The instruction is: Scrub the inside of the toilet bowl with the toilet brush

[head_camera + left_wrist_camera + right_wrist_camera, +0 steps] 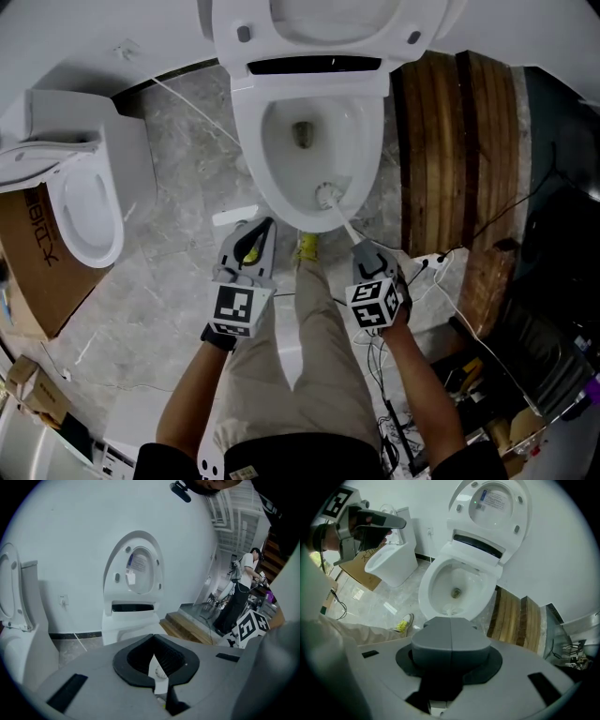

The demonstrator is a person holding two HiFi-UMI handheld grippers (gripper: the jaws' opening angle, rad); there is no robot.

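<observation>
- Grey marble floor (178,141) carries a white toilet bowl (272,178) with its lid (328,19) raised against the white wall.
- Right tool (367,251) is clenched on the white handle of the toilet brush (327,195).
- Its bristle head sits inside the bowl, against the inner wall on the person's side, below the drain hole.
- Left tool (253,232) is released and holds nothing, hovering just short of the bowl's front rim.
- Second toilet (89,216) stands to the left beside a cardboard box (28,272).
- Wooden steps (450,141) lie to the right.
</observation>
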